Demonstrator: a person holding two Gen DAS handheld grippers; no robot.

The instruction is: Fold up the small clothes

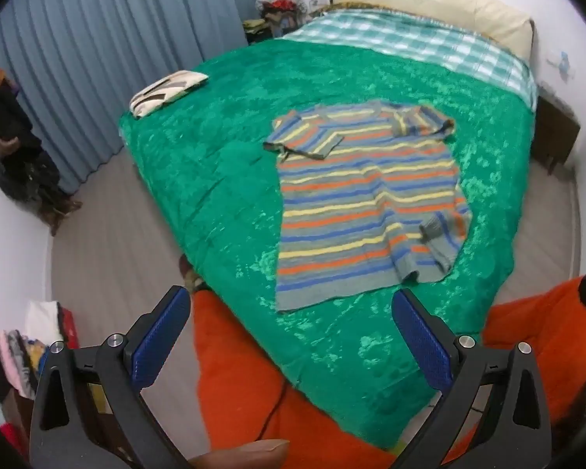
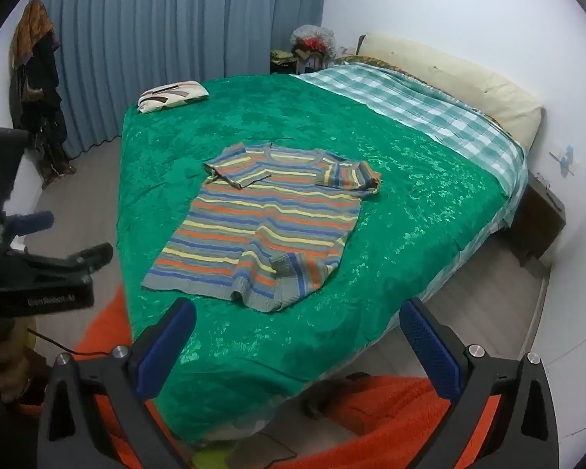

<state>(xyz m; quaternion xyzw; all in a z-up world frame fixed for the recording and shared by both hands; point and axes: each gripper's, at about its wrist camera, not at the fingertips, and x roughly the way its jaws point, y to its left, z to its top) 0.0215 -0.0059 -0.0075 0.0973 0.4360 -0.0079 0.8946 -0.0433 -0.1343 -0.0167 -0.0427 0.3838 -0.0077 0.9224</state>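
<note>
We see the shirt lying on the bed, with a small folded cloth at the far left corner and the pillow behind.

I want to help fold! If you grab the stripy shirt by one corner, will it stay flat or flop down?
Probably flop: the striped shirt lies limp on the green blanket, one hem corner already turned over. It looks thin, so likely light. It shouldn't roll or break.
</note>
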